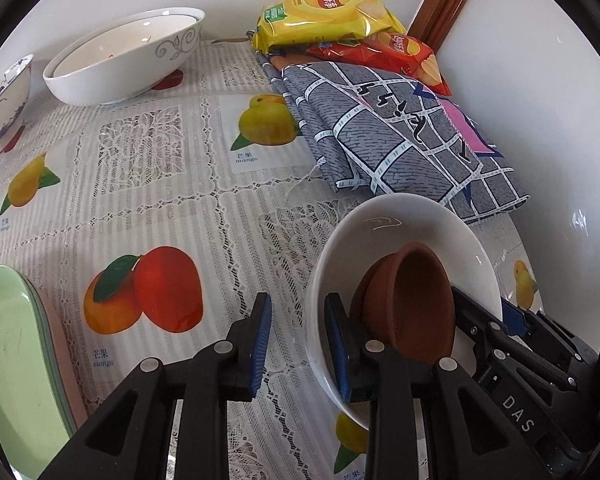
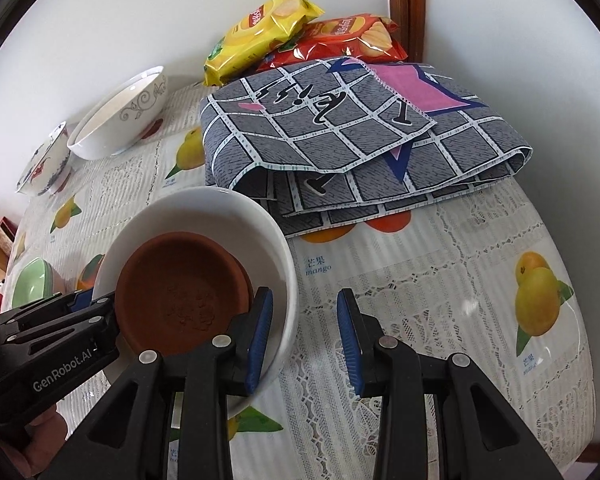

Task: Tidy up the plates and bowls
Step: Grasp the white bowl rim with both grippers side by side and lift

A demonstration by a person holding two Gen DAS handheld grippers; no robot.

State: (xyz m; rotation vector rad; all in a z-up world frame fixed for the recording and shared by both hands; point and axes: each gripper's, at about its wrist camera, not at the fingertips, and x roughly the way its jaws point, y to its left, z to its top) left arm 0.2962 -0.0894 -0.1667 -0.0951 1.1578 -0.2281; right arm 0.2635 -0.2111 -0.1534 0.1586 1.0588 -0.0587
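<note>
Nearest on the surface (image 2: 440,280) sits one white bowl (image 2: 276,240) with two brown clay saucers (image 2: 180,292) stacked inside. The left gripper (image 1: 298,344) and right gripper (image 2: 305,338) each straddle its rim with fingers apart, one blue pad inside and one outside, neither visibly pressing. To one side are stacked green plates (image 1: 16,352). Farther: one folded checked cloth (image 2: 340,136), two nested large white bowls (image 1: 120,60), one painted small bowl (image 1: 4,100), two chip bags (image 1: 324,16).
</note>
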